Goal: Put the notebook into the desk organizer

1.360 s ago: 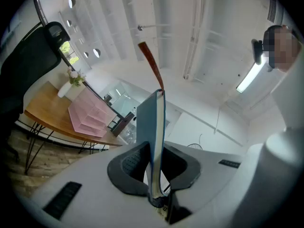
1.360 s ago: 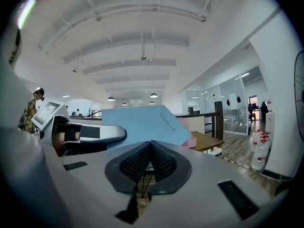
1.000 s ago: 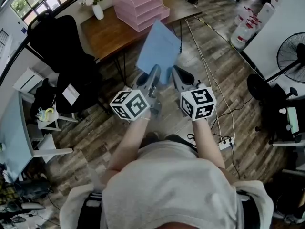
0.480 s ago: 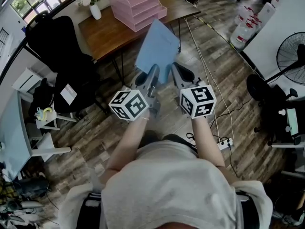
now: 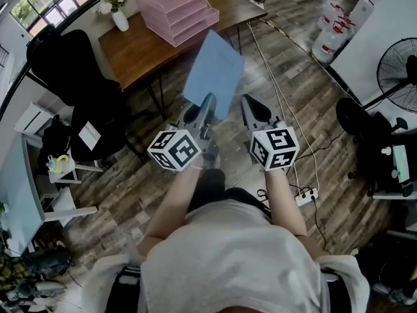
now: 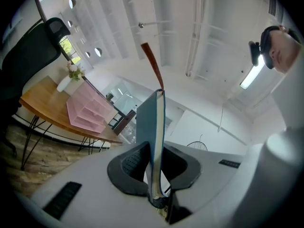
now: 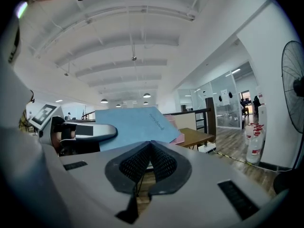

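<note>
Left gripper view: ribbon (image 6: 152,65) atop notebook (image 6: 149,127)

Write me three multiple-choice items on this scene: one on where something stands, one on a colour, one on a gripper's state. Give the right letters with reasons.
1. Where does the desk organizer stand?
A. on the floor
B. on the wooden table
C. on the black chair

2. What colour is the notebook cover?
A. blue
B. pink
C. white

3. What state is the right gripper in?
A. shut on the notebook
B. wide open
C. shut, holding nothing

Answers:
1. B, the head view shows the pink trays resting on the tabletop.
2. A, the cover shows light blue in every view.
3. C, its pads meet with nothing between them, while the left gripper clamps the notebook.
</note>
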Motion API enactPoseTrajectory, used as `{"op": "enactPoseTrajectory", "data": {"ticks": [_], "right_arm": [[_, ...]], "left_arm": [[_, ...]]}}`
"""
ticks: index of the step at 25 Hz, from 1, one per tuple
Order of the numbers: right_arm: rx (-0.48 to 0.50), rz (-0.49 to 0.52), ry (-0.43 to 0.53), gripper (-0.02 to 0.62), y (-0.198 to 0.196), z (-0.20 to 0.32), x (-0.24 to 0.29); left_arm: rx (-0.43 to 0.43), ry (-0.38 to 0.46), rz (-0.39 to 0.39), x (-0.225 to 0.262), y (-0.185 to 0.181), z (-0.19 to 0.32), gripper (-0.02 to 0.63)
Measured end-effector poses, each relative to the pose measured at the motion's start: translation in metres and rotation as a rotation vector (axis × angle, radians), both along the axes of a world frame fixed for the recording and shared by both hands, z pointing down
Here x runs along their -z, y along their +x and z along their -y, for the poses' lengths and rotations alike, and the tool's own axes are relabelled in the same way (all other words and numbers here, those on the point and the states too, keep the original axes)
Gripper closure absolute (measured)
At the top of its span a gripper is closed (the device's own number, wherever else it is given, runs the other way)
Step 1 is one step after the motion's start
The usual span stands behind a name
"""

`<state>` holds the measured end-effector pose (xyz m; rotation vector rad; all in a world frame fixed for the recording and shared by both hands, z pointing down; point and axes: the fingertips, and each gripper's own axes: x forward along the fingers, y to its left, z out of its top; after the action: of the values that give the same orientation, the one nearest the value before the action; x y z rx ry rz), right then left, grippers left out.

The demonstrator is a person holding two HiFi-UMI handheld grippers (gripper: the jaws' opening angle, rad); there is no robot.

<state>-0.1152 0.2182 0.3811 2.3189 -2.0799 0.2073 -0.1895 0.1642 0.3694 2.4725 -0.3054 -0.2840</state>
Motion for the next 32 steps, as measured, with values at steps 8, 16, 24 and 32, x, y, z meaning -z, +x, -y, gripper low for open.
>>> {"op": "enactPoseTrajectory", "data": {"ticks": [8, 16, 24, 32], "right_arm": [[0.017, -0.016, -0.016, 0.586, 0.041, 0.049, -0.007], [0.035, -0.033, -0.002, 0.586, 0.094, 0.142, 0.008], [0.030, -0.064, 0.029, 0.586, 0.149, 0.223, 0.029], [0.081, -0.046, 0.006, 0.586, 0.165, 0.293, 0.020]], "left_arm": [[0.009, 0.002, -0.005, -0.008, 0.051, 0.048, 0.541], [0.003, 0.032, -0.011, 0.007, 0.116, 0.134, 0.543], [0.009, 0.047, -0.048, 0.028, 0.173, 0.218, 0.543], [0.043, 0.063, -0.036, 0.031, 0.193, 0.283, 0.543]]}}
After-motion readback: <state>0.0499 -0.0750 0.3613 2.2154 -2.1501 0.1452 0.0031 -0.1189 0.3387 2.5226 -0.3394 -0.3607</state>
